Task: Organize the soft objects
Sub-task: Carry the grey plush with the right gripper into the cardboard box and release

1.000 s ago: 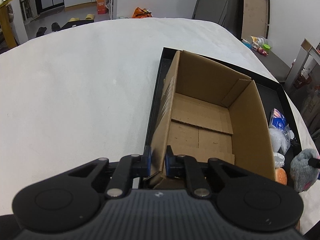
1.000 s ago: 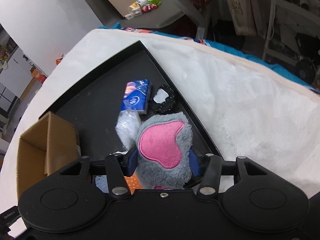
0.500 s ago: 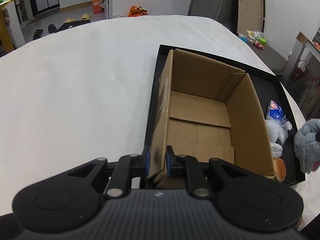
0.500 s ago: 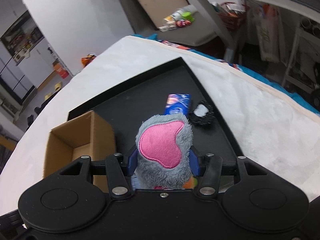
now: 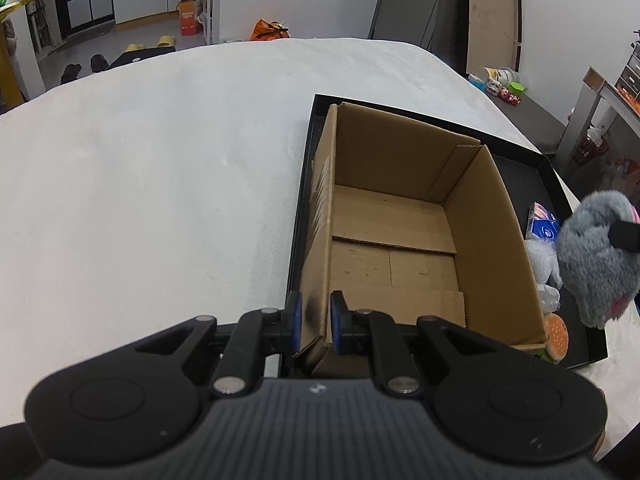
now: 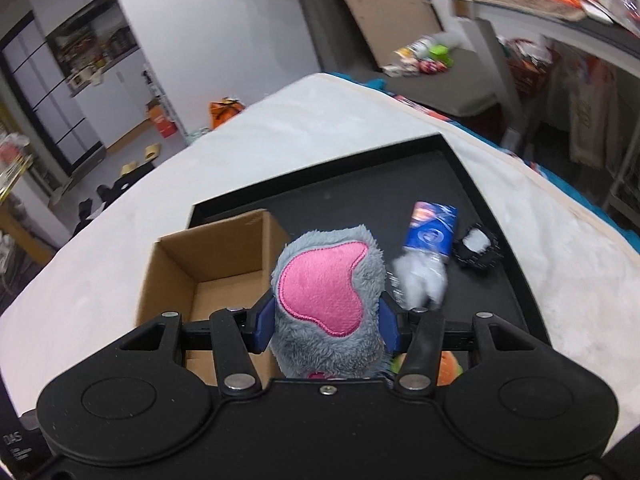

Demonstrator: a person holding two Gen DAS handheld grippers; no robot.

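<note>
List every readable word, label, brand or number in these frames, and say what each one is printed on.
"DAS": white lettering on the black body of the right tool, lower left corner of the right wrist view; the smaller lines under it are unreadable.
Blue tissue packet: print blurred, unreadable.
Orange carton on the floor: print too small.
Cardboard box: no text visible.

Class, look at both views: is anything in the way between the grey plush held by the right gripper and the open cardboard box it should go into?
Nothing visible. The plush hangs in the right gripper above the tray, beside the box. The box is open-topped and holds nothing. The left gripper pinches only its near left wall.
</note>
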